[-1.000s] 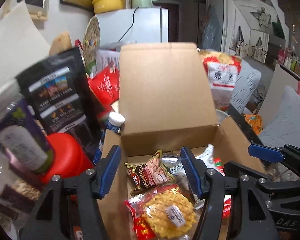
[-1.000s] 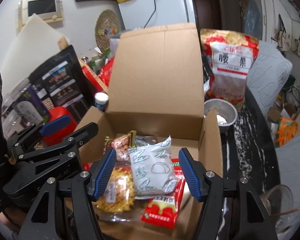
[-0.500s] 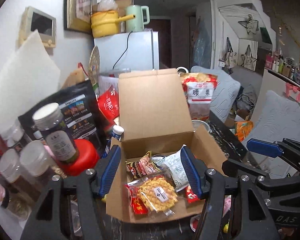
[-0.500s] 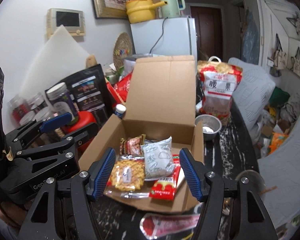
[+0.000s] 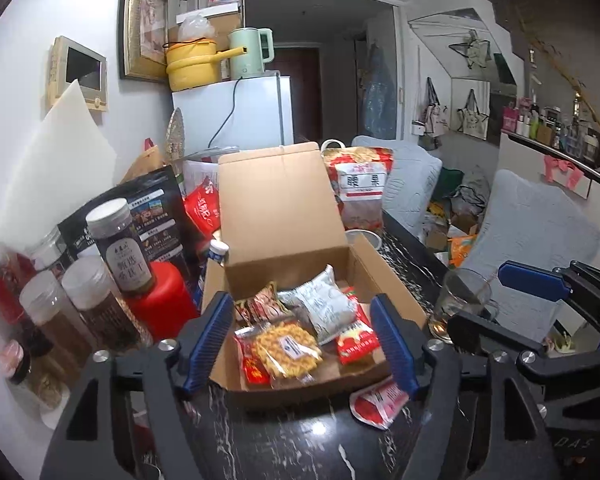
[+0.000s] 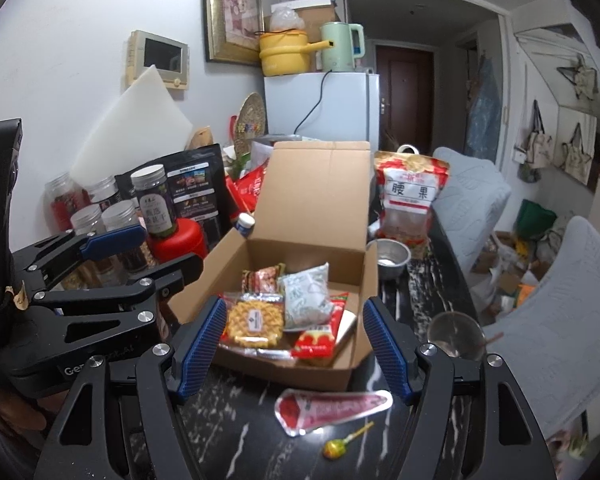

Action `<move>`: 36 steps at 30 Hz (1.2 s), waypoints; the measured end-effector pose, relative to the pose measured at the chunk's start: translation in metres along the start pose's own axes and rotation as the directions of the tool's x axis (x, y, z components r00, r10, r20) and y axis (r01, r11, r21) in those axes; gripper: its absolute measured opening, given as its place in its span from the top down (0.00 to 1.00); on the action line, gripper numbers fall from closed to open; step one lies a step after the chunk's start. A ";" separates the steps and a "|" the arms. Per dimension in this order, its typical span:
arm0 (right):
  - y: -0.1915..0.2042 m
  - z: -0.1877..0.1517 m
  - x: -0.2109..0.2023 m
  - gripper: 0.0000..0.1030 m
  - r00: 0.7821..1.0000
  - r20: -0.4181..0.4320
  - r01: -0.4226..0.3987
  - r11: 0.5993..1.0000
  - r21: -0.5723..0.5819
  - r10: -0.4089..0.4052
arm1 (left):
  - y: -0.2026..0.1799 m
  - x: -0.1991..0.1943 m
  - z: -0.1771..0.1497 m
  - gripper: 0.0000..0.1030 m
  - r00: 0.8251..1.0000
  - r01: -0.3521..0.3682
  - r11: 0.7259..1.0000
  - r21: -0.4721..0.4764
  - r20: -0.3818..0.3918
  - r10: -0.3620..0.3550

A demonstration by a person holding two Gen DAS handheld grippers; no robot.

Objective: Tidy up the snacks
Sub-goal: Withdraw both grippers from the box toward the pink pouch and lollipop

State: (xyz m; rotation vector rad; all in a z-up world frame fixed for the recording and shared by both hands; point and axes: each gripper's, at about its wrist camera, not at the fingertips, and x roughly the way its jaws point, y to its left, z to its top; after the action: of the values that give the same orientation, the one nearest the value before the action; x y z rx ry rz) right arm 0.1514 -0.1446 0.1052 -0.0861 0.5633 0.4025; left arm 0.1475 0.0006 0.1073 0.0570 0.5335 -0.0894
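Note:
An open cardboard box (image 5: 392,280) (image 6: 370,276) stands on the dark marble table with its lid up. Inside lie a yellow waffle pack (image 5: 286,348) (image 6: 254,320), a white bun pack (image 5: 324,306) (image 6: 306,300), a red packet (image 5: 356,340) (image 6: 314,340) and a brown snack packet (image 5: 260,304) (image 6: 260,278). A red and silver pouch (image 6: 332,410) (image 5: 376,400) and a lollipop (image 6: 342,444) lie on the table in front of the box. My left gripper (image 5: 302,342) (image 6: 140,248) is open and empty, held back from the box. My right gripper (image 6: 292,346) (image 5: 496,296) is open and empty, beside it.
Jars (image 5: 120,248) (image 6: 154,200), a red lid (image 5: 160,300) and black bags (image 6: 194,188) crowd the left. A large cashew bag (image 5: 360,188) (image 6: 408,204) and a metal bowl (image 6: 388,258) stand behind the box. A glass (image 5: 460,300) (image 6: 456,334) stands at the right.
Both grippers have pulled back and up from the box, so the whole box and the table in front of it now show. Both stay open and empty.

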 end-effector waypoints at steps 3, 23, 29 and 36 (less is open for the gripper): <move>0.000 -0.011 -0.008 0.29 1.000 0.008 0.007 1.000 0.008 -0.007 | -0.004 -0.005 -0.009 0.27 1.000 0.020 1.000 0.010 0.001 -0.020; -0.033 -0.098 -0.014 0.28 0.994 -0.086 0.076 0.991 0.110 -0.067 | -0.042 0.008 -0.077 0.27 0.981 0.158 0.987 0.033 -0.122 -0.152; -0.055 -0.122 -0.013 0.28 0.987 -0.128 0.113 0.981 0.160 -0.093 | -0.054 0.027 -0.096 0.27 0.962 0.209 0.978 0.005 -0.178 -0.205; -0.078 -0.142 -0.004 0.28 0.979 -0.174 0.139 0.975 0.175 -0.108 | -0.076 0.054 -0.121 0.27 0.945 0.221 0.975 -0.010 -0.245 -0.216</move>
State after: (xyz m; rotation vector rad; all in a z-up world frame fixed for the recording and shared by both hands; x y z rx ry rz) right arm 0.1075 -0.2443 -0.0144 0.0260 0.7515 0.2205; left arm 0.1249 -0.0692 -0.0271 0.0260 0.7857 -0.3071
